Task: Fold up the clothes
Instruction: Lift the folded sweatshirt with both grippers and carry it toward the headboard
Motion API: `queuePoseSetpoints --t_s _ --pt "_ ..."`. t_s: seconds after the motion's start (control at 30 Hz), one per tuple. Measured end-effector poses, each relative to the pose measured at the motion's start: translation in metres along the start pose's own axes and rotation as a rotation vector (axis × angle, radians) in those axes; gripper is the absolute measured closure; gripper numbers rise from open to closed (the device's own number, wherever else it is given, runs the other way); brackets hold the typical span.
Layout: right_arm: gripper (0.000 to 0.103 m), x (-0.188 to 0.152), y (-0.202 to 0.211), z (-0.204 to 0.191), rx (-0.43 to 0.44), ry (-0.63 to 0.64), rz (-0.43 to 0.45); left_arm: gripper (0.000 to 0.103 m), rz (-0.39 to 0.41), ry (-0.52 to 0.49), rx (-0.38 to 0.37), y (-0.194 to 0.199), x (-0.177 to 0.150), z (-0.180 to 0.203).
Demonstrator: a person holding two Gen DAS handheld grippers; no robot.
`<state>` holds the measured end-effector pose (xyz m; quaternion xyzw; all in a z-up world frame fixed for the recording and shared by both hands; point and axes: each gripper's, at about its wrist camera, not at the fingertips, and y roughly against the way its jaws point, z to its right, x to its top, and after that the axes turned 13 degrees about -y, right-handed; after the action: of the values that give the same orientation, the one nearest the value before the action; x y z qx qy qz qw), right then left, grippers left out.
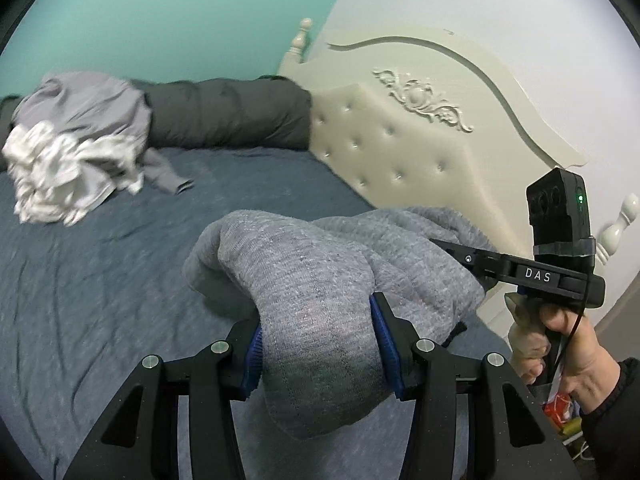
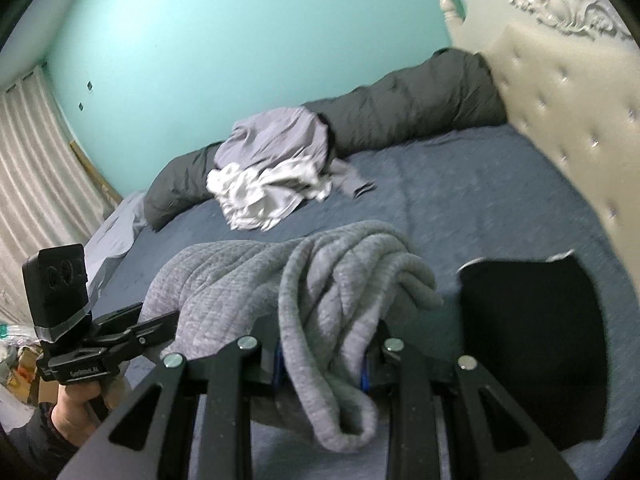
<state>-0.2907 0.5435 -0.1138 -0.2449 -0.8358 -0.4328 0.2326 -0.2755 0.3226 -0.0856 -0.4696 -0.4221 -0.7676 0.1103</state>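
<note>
Both the left gripper [image 1: 320, 344] and right gripper [image 2: 322, 360] clamp the grey sweater [image 1: 320, 272], lifted off the bed [image 1: 100, 272]. Next it likely needs spreading flat

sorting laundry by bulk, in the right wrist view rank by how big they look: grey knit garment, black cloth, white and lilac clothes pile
1. grey knit garment, though nearness inflates it
2. black cloth and white and lilac clothes pile: look alike, the pile lies farther off

Two close wrist views downward; shared, slightly blurred bed [image 1: 100, 264] [image 2: 460, 184]
</note>
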Motion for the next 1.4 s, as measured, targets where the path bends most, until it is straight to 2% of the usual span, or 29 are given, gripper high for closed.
queuePoseSetpoints --t_s 0.13,0.27,0.47,0.6,0.73,0.83,0.93,1.1,1.2,1.27,1.4 --pt "0.077 0.031 0.015 0.019 -0.022 0.02 0.056 0.051 0.02 -0.037 0.002 -0.032 0.033 0.02" --pt "0.077 0.057 0.025 0.039 -0.052 0.055 0.109 0.051 0.061 -0.031 0.002 -0.065 0.06 0.039" --pt "0.077 0.068 0.032 0.087 -0.115 0.075 0.148 0.051 0.09 -0.043 -0.002 -0.123 0.071 0.073" --pt "0.077 0.043 0.028 0.129 -0.169 0.052 0.126 0.051 0.062 -0.014 -0.036 -0.168 0.047 0.094" --pt "0.077 -0.007 0.014 0.167 -0.239 -0.021 0.046 0.051 -0.044 0.03 -0.094 -0.22 -0.002 0.116" --pt "0.077 -0.037 0.017 0.186 -0.242 -0.084 0.024 0.051 -0.113 0.042 -0.122 -0.242 -0.033 0.135" --pt "0.077 -0.056 0.028 0.193 -0.231 -0.121 0.01 0.051 -0.143 0.058 -0.158 -0.246 -0.047 0.146" --pt "0.077 -0.063 0.043 0.191 -0.214 -0.138 -0.013 0.051 -0.155 0.095 -0.195 -0.238 -0.054 0.155" --pt "0.077 -0.066 0.044 0.198 -0.204 -0.179 -0.049 0.051 -0.167 0.116 -0.204 -0.233 -0.059 0.155" --pt "0.077 -0.07 0.041 0.211 -0.206 -0.251 -0.084 0.051 -0.187 0.138 -0.217 -0.235 -0.062 0.152" --pt "0.073 -0.081 0.038 0.225 -0.215 -0.32 -0.104 0.051 -0.215 0.226 -0.266 -0.235 -0.073 0.134"
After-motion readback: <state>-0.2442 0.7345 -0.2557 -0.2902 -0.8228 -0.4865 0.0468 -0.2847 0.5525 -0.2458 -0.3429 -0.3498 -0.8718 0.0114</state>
